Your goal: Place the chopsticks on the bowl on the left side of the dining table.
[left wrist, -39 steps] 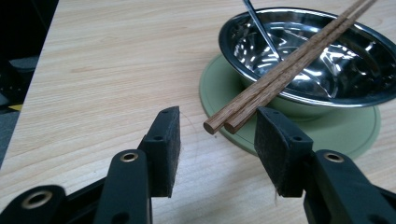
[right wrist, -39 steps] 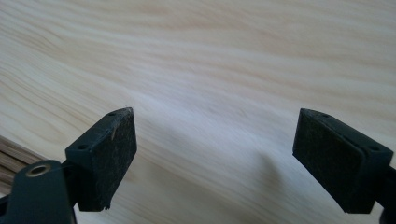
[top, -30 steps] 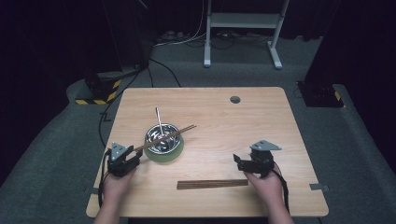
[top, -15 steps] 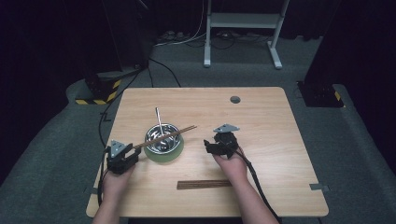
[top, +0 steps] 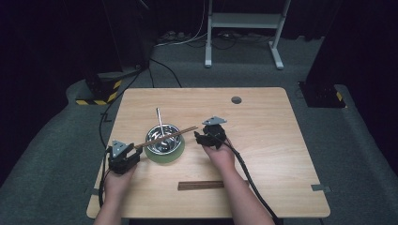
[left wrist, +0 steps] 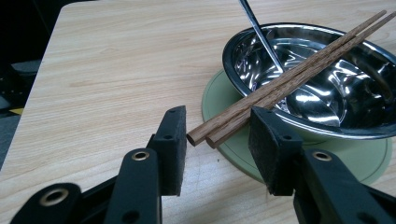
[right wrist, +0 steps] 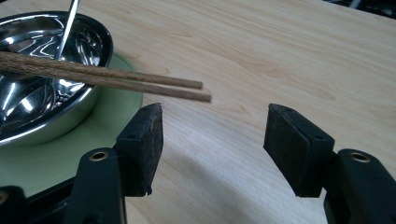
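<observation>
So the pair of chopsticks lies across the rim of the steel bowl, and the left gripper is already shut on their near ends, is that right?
Not quite. The chopsticks do lie across the steel bowl, but the left gripper is open: in the left gripper view their near ends sit between its jaws, with a gap on each side.

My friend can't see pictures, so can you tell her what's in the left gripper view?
Two open black jaws of the left gripper frame the near ends of a pair of wooden chopsticks, which lie across a shiny metal bowl. The bowl sits on a round green mat on a light wooden table, with a thin metal handle leaning inside it.
</observation>
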Demonstrator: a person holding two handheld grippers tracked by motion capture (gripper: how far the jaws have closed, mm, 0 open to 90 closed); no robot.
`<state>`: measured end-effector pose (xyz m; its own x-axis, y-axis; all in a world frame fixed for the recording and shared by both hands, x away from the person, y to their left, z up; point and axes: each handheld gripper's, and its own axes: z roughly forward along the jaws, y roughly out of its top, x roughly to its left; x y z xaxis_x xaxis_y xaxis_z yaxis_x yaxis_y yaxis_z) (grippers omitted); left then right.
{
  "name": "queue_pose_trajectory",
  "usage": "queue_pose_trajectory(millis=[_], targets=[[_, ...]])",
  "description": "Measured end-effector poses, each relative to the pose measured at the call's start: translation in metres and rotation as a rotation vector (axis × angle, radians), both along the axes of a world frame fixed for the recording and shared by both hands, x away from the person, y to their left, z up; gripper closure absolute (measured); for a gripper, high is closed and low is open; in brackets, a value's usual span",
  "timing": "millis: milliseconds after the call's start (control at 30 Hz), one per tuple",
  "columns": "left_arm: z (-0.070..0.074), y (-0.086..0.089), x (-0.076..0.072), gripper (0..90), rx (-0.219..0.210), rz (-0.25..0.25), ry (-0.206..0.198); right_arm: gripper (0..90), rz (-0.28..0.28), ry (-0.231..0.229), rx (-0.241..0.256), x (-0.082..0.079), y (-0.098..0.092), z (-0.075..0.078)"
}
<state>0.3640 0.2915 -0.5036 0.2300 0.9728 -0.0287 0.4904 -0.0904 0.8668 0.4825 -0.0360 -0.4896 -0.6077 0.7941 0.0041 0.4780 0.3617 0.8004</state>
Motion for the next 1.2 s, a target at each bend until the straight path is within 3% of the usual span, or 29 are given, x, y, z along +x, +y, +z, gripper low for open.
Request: queue_pose_trajectory(millis=[33,67,133,300,333,567,667,700,800,900,967,1200], targets=[[-0.001,-0.001,0.000,56.9,-0.007,0.003,0.003,37.4,0.012,-0.005,-0.010,0.002,0.003,0.000],[-0.001,0.000,0.000,56.7,0.014,-0.004,-0.001,37.3,0.023,-0.004,-0.015,0.004,0.007,0.000],[-0.002,0.000,0.000,56.6,0.001,-0.002,0.001,37.4,0.052,0.002,-0.017,0.009,0.011,-0.001],[-0.004,0.000,0.002,56.4,-0.009,-0.013,0.009,38.8,0.098,-0.014,0.013,0.012,0.016,-0.003],[-0.004,0.000,0.002,56.3,0.004,-0.020,0.012,39.1,0.108,-0.014,0.012,0.013,0.016,-0.003],[-0.003,0.000,0.001,56.2,-0.001,-0.019,0.003,38.4,0.127,-0.017,0.003,0.017,0.020,-0.007],[-0.004,0.000,-0.001,55.6,-0.021,-0.006,0.008,37.1,0.134,-0.011,0.005,0.020,0.020,-0.007],[-0.003,0.002,-0.002,55.4,-0.004,-0.002,0.009,36.7,0.138,-0.012,0.002,0.021,0.021,-0.008],[-0.004,0.002,-0.007,54.7,-0.029,0.018,0.015,36.3,0.146,-0.014,-0.004,0.022,0.022,-0.008],[-0.004,0.002,-0.009,54.5,-0.023,0.032,0.011,36.0,0.152,-0.021,-0.009,0.024,0.023,-0.009],[-0.004,0.001,-0.008,54.7,-0.042,0.026,0.019,36.0,0.156,-0.021,-0.008,0.024,0.024,-0.009],[-0.005,-0.004,-0.005,54.8,-0.020,0.000,0.013,36.7,0.163,-0.023,-0.013,0.023,0.026,-0.009]])
